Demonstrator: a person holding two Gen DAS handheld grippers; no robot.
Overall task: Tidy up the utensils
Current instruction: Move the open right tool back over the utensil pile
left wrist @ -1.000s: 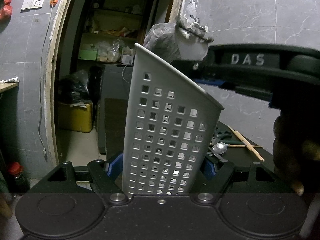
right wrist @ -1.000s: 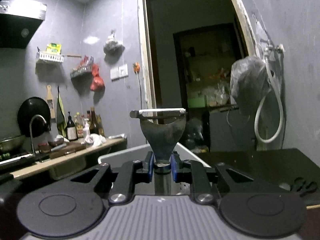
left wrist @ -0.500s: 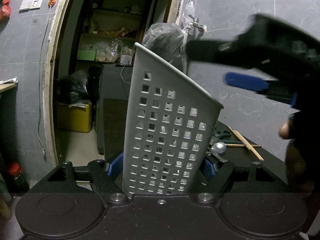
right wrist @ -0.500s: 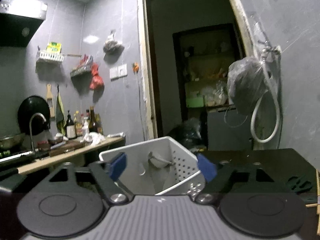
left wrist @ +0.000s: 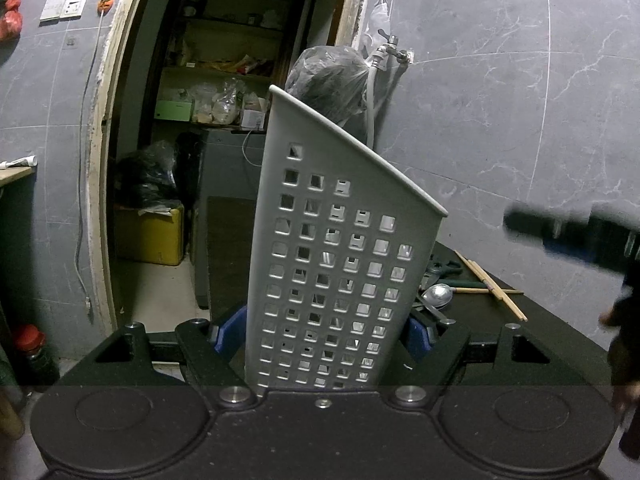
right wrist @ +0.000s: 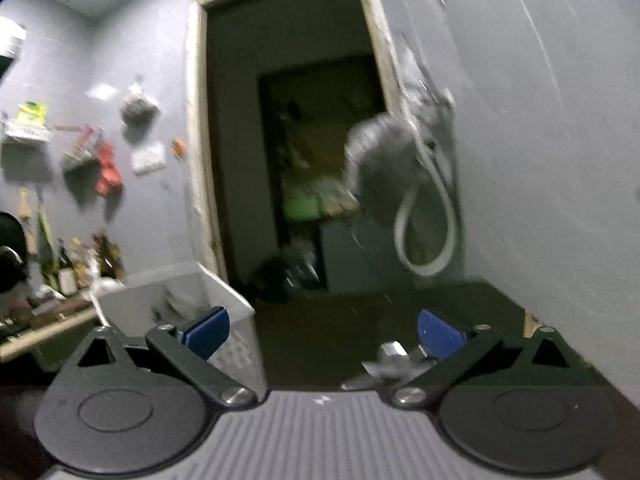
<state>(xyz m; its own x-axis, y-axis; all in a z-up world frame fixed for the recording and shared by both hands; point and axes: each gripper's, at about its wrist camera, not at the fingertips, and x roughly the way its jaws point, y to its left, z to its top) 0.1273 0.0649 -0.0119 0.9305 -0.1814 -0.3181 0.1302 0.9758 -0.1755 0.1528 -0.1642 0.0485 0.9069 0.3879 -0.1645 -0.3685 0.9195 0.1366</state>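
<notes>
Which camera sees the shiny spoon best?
The left wrist view: the spoon lies sharp on the dark table beside the chopsticks. The right wrist view is blurred, showing only smeared shiny metal near its fingers.

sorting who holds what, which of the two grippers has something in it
The left gripper: it is shut on the white perforated basket. The right gripper has its blue pads wide apart with nothing between them.

Each black claw [right wrist: 322,330] carries blue pads [right wrist: 208,330] and silver screws.
</notes>
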